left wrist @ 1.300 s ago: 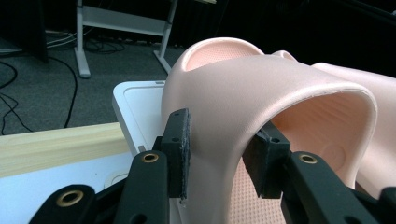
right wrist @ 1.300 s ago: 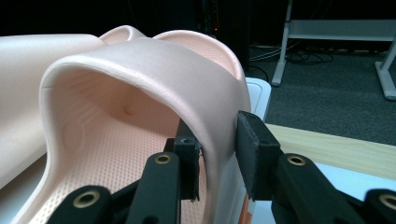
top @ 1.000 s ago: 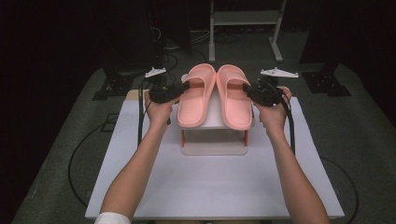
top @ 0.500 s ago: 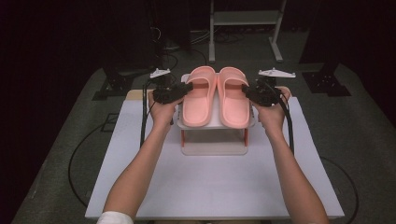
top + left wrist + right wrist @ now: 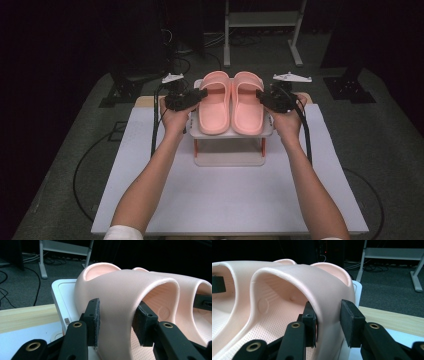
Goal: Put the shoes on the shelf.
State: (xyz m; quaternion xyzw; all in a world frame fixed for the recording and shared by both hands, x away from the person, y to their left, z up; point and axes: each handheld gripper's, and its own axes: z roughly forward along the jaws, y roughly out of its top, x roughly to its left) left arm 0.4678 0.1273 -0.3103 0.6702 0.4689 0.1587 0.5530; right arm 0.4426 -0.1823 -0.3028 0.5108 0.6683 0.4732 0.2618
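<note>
Two pink slippers lie side by side, toes away from me, on the top shelf of a small white rack (image 5: pixel 229 134). My left gripper (image 5: pixel 200 95) is shut on the outer side of the left slipper's (image 5: pixel 214 107) strap. In the left gripper view, that gripper (image 5: pixel 117 317) has one pad outside and one inside the left slipper's strap (image 5: pixel 120 290). My right gripper (image 5: pixel 261 96) is shut the same way on the right slipper (image 5: pixel 248 107). In the right gripper view, that gripper (image 5: pixel 328 320) clamps the outer wall of the right slipper's strap (image 5: pixel 312 277).
The rack has orange legs and a white base (image 5: pixel 227 159) and stands at the far middle of the white table (image 5: pixel 225 200). A wooden strip (image 5: pixel 25 317) edges the table's far side. Behind it are dark floor, cables and a metal stand (image 5: pixel 260 20).
Both grippers have lowered the slippers and brought them slightly together. The slippers now rest flat on the rack's top shelf, more of which shows around them.
</note>
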